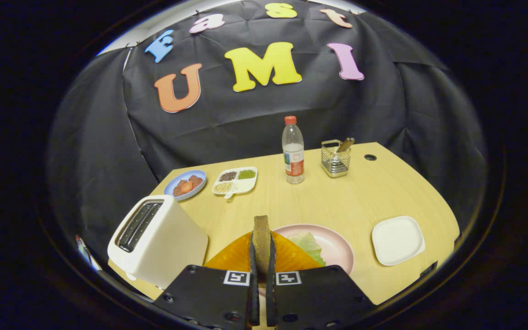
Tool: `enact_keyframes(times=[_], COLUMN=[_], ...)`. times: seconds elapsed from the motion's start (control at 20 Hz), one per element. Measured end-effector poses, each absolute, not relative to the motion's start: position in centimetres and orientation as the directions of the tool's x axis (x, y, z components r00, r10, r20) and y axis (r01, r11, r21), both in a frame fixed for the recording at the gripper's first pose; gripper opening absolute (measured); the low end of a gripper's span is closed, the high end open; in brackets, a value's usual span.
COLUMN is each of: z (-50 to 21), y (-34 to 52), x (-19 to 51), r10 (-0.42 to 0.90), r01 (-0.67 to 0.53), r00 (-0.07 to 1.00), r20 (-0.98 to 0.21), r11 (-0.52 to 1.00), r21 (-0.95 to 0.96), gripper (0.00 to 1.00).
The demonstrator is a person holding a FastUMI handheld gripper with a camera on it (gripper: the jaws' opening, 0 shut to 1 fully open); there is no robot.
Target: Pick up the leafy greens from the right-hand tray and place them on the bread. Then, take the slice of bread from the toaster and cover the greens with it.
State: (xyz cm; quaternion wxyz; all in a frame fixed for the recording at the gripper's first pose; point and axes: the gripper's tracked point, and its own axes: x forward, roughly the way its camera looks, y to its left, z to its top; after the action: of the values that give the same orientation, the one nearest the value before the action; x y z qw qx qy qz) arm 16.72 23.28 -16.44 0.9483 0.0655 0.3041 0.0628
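The gripper [261, 256] is hovering with its jaws narrowed onto a brown slice of bread [261, 240], pinching it upright on edge between both fingers; just beneath and ahead, a pale green lettuce leaf [309, 245] is lying on a round pink plate [337, 245] beside a ridged orange piece [232, 259]; a white two-slot toaster [156, 238] is standing left of the fingers; a square white tray [398, 240] is resting on the light wooden counter [337, 197], with a clear plastic bottle [293, 151] standing well beyond.
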Motion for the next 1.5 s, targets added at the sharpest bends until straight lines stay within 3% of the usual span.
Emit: enact_keyframes(times=[0.45,0.5,0.75,0.85,1.0,1.1,1.25,1.35,1.5], z=[-18.8,-19.1,-19.9,-20.7,-22.0,-23.1,-24.1,-24.5,-24.5], y=[20.7,20.3,18.7,17.8,16.4,15.7,15.1,15.2,15.6], x=[18.4,18.4,18.5,18.4,18.5,18.3,18.1,18.0,17.9], r10=[0.175,0.171,0.148,0.135,0.121,0.114,0.101,0.102,0.109], r01=[-0.071,-0.07,-0.065,-0.061,-0.037,-0.018,-0.004,-0.007,-0.022], r00=[0.805,0.805,0.807,0.799,0.78,0.76,0.747,0.739,0.74], r20=[-0.567,-0.568,-0.572,-0.586,-0.614,-0.64,-0.658,-0.666,-0.664], r11=[0.977,0.978,0.985,0.988,0.988,0.988,0.989,0.99,0.99], r21=[0.201,0.195,0.162,0.144,0.148,0.155,0.148,0.144,0.138], gripper=[0.06,0.13,0.14,0.23,0.25,0.36,0.37,0.54,0.58])
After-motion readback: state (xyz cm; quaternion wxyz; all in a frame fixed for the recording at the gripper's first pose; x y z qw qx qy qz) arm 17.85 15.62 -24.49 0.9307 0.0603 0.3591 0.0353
